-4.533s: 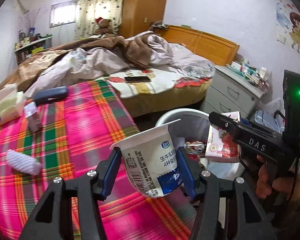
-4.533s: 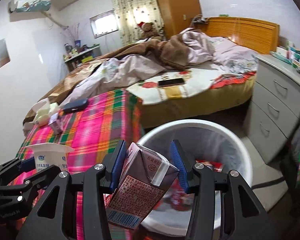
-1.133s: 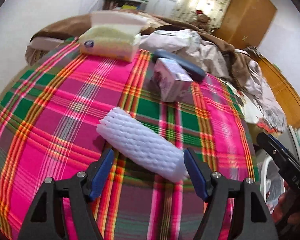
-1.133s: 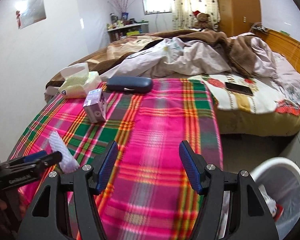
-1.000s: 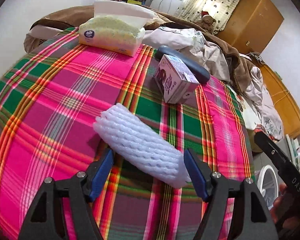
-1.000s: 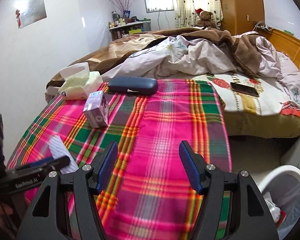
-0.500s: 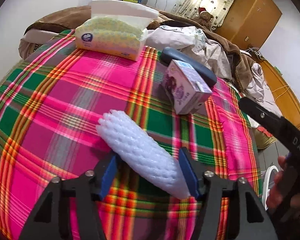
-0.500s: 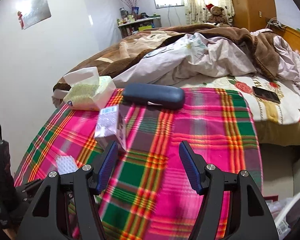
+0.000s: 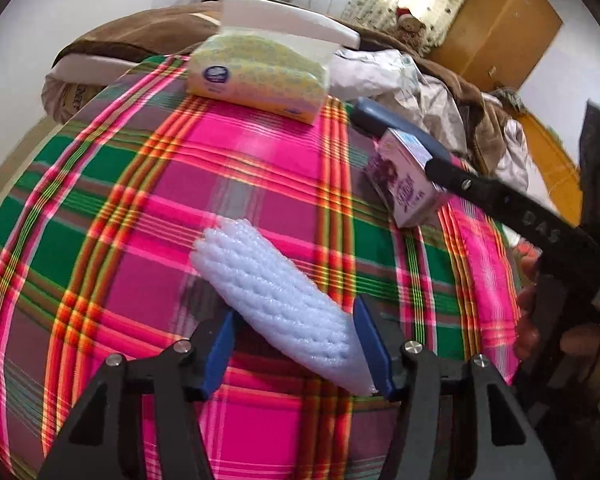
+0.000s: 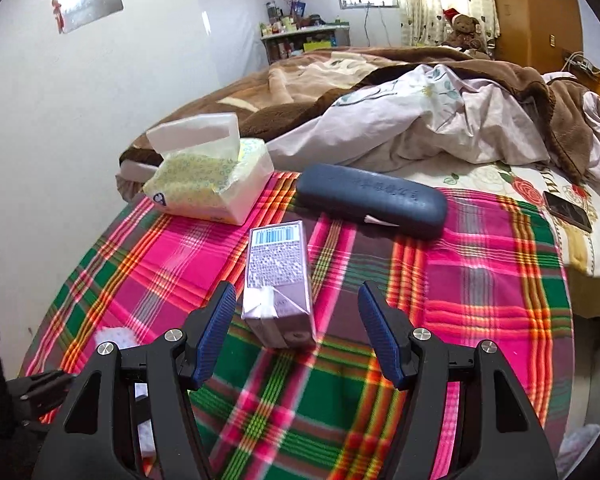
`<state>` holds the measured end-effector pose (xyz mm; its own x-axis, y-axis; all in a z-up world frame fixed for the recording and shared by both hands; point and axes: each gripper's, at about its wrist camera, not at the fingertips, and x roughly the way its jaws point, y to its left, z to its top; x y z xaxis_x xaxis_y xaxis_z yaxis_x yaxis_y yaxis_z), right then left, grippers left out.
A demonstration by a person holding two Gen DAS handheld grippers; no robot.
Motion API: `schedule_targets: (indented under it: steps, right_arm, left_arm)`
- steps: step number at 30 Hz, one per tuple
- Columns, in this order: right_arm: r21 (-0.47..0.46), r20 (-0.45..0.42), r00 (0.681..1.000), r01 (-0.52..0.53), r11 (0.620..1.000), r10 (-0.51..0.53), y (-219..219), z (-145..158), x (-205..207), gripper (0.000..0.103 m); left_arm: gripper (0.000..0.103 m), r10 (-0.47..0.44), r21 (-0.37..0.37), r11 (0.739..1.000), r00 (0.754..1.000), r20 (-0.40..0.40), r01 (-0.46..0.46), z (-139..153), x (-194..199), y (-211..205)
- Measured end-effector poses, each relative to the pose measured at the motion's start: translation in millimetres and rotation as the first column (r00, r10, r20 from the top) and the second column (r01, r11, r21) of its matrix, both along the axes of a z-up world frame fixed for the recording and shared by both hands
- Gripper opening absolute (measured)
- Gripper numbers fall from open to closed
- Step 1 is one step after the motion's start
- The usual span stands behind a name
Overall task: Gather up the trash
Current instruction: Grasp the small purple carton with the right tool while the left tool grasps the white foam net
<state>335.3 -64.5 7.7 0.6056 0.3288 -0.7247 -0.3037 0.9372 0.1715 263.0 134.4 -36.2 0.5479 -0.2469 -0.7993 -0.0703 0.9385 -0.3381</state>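
A white foam net sleeve [image 9: 276, 304] lies on the pink and green plaid cloth [image 9: 140, 208]. My left gripper [image 9: 298, 346] has its blue pads on either side of the sleeve's near end and touching it; the sleeve still rests on the cloth. Its tip also shows in the right wrist view [image 10: 114, 338]. A small purple drink carton [image 10: 278, 284] lies on its side on the cloth. My right gripper [image 10: 298, 334] is open, its pads on either side of the carton's near end, not touching it. The carton also shows in the left wrist view [image 9: 404, 184].
A yellow tissue pack [image 10: 208, 180] and a dark blue glasses case [image 10: 372, 200] lie at the far edge of the cloth. Behind is a bed with rumpled brown and pale bedding [image 10: 420, 112] and a phone [image 10: 568, 211]. A white wall is on the left.
Both grippers dropped their earlier trash in the bin and returned to the cloth. In the last second the left jaws narrowed around the foam sleeve. The right gripper moved up to the purple carton.
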Motion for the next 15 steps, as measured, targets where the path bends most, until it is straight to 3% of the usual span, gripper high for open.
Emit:
schedule_targets:
  steps: [3, 8, 9, 10, 12, 15]
  right_arm:
    - [-0.017, -0.02, 1.0, -0.014, 1.0, 0.014, 8.5, -6.1, 6.1, 0.065]
    - [-0.042, -0.035, 0.999, -0.015, 0.999, 0.013, 11.9, -11.7, 10.1, 0.065]
    - [-0.048, -0.035, 0.999, -0.012, 0.999, 0.01, 11.4, -12.5, 10.9, 0.062]
    - [-0.055, -0.033, 0.999, -0.008, 0.998, 0.006, 10.3, -13.0, 11.0, 0.051]
    - [-0.067, -0.032, 0.999, 0.005, 0.998, -0.007, 10.3, -13.7, 12.0, 0.04]
    - [-0.061, -0.038, 0.999, 0.014, 0.998, -0.016, 6.7, -15.4, 12.3, 0.04]
  left_arm:
    - [0.06, 0.021, -0.045, 0.999, 1.0, 0.007, -0.02, -2.0, 1.3, 9.4]
    - [0.06, 0.03, -0.026, 0.999, 0.999, 0.016, -0.029, -3.0, 6.5, 7.5]
    - [0.06, 0.035, -0.026, 0.999, 0.999, 0.017, -0.035, -2.9, 7.8, 8.0]
    - [0.06, 0.042, -0.027, 0.999, 0.999, 0.019, -0.041, -2.6, 9.3, 8.2]
    - [0.06, 0.051, -0.018, 0.999, 0.998, 0.023, -0.051, -2.5, 10.7, 7.1]
    - [0.059, 0.053, 0.024, 0.998, 0.998, 0.027, -0.053, -1.9, 15.2, -0.2]
